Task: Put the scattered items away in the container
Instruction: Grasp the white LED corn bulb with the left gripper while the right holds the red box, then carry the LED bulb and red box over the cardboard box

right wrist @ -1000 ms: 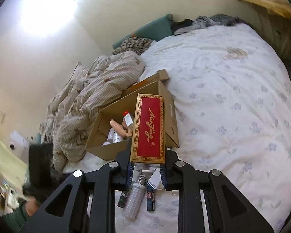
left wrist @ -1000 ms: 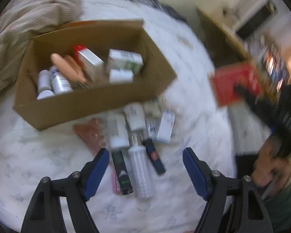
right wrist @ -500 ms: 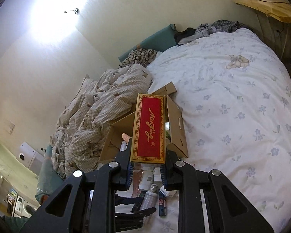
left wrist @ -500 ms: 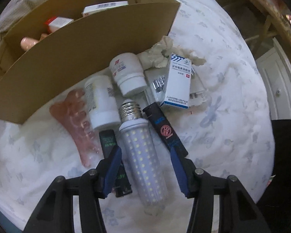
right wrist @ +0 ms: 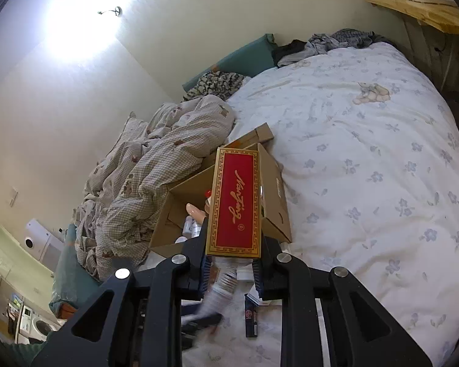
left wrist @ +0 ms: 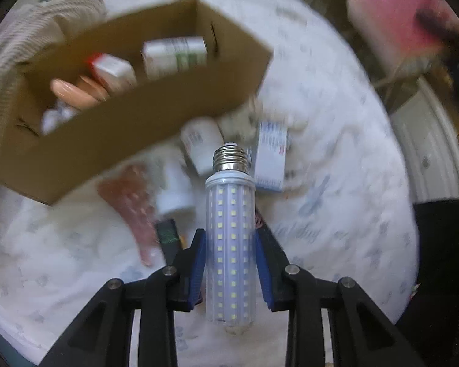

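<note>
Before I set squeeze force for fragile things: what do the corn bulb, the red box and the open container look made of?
Corn bulb, held in the left tongs: clear, probably plastic cover over rows of LED chips, with a threaded metal base.
Red box, held in the right tongs: printed card with gold trim, slightly glossy.
Container: plain brown corrugated cardboard, matte, with folded flaps.
</note>
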A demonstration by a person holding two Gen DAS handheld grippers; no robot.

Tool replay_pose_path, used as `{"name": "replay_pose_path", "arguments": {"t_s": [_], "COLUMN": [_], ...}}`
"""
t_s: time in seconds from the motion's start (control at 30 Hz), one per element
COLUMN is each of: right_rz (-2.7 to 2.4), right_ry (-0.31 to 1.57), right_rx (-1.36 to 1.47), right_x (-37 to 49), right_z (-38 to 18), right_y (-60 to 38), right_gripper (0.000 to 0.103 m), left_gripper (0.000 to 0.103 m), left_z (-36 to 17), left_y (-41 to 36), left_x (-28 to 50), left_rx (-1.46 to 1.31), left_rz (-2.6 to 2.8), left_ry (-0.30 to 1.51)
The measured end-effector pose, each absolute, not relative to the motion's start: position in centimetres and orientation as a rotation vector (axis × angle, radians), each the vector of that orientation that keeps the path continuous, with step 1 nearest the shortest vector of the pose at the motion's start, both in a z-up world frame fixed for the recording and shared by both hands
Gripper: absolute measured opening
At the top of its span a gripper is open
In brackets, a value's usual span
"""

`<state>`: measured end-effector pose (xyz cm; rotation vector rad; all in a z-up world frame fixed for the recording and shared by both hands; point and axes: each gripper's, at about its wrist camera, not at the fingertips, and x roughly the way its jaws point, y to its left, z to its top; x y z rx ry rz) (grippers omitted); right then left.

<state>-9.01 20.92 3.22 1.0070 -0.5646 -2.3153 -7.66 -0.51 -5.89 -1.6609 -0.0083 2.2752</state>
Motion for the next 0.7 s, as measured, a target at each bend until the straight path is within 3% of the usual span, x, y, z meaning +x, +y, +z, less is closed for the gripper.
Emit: {"name": "replay_pose_path", "arguments": {"t_s": [0.37, 0.57, 0.7], "right_rz": [-2.253, -2.236, -2.233], "right_ry": [-0.608, -0.613, -0.586], "right_rx": [0.986, 0.977, 0.964], "right_x": [-9.4, -9.7, -9.7], "right_z": [2.5, 1.9, 1.7], "right_y": [20.3, 19.9, 19.6], "right_gripper": [0.024, 0.024, 0.024], "left_gripper": [0.031, 0.031, 0.031], "left_z": [2.7, 4.5, 4.4], "left_y": [-7.3, -9.1, -9.3], "left_x": [-8.8, -12.1, -14.9], "left_rx": [-1.304, -1.152, -1.085], "left_rz": [2.536, 2.586, 2.647], "left_ry": [-0.336, -0.507, -0.512]}}
